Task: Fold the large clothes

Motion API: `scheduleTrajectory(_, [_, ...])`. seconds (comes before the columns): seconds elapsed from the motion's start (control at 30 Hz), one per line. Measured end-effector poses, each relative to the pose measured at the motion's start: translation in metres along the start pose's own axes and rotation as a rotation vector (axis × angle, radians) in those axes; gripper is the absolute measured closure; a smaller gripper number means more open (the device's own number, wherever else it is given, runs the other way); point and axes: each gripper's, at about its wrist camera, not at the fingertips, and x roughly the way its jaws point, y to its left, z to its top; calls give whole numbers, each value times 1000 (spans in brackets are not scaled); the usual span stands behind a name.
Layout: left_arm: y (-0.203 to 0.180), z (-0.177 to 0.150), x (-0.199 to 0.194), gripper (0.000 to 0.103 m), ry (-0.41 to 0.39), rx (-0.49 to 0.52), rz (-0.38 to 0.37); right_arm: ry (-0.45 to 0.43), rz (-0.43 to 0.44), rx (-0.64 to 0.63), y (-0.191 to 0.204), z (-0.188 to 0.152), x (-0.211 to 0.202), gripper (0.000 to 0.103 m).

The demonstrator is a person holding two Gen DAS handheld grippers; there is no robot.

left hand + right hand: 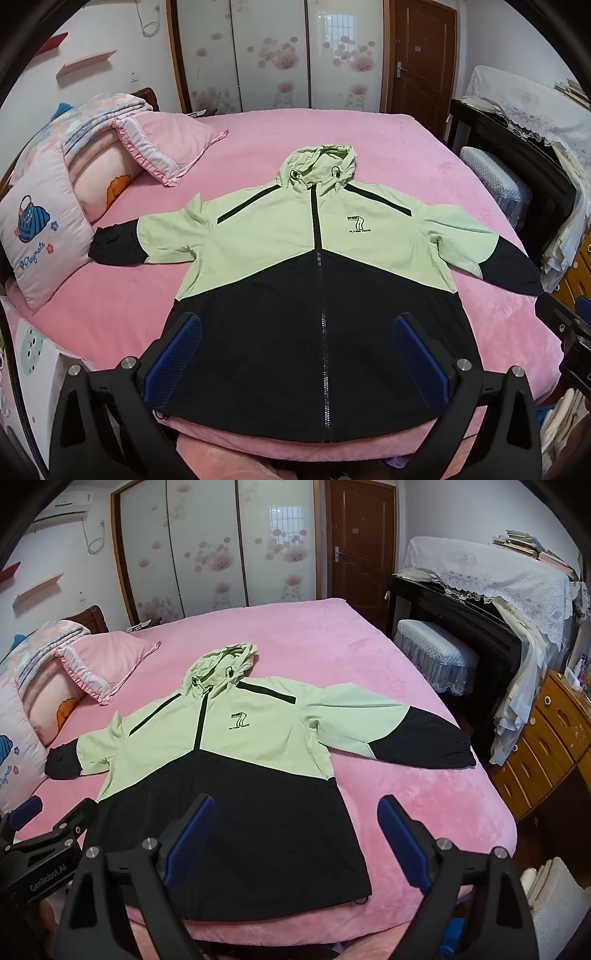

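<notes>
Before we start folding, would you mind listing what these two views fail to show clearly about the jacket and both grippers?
- Jacket hem: in both wrist views, partly covered by the open left gripper and open right gripper.
- Chest logo: its small lettering is too tiny to read.
- Jacket's back: face-down against the bed.
- Left gripper: cut off at the right wrist view's edge.

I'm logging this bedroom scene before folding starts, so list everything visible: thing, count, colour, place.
hooded zip jacket: one, light green over black, spread flat front-up on the bed, sleeves out.
plush bed cover: one, pink, under the jacket.
frilled pillow: one, pink, far left of the bed.
cartoon cushion: one, pale pink, left bed edge.
folded quilts: a stack, floral pastel, behind the pillow.
sliding wardrobe: one, white floral, far wall.
wooden door: one, brown, beside the wardrobe.
lace-covered dark cabinet: one, right of the bed.
wooden drawers: one chest, orange-brown, right.
left claw: open, above the hem.
right claw: open, above the hem's right corner.
</notes>
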Motion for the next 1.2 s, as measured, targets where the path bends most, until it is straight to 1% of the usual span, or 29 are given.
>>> scheduleTrajectory(0.3, [0,0,0,0,11,-6,-3,3,8,-2,-1,-1,-2,13])
scheduleTrajectory(0.47, [-5,-16,-2,0,1,-7,3,6,18,9,-3,-6,4,13])
scheduleTrajectory(0.53, [-3,-16,-3,0,-2,-12,-1,12,16,8,-2,-7,4,13])
scheduleTrajectory(0.57, [-1,-9,-2,0,3,-19,-2,21,18,4,-3,-3,5,13])
scheduleTrajectory(0.7, [2,-9,-3,0,1,-26,-5,36,23,-6,2,-3,6,13])
scheduleTrajectory(1.2, [8,-10,-4,0,1,-39,-16,38,30,-18,5,-5,4,13])
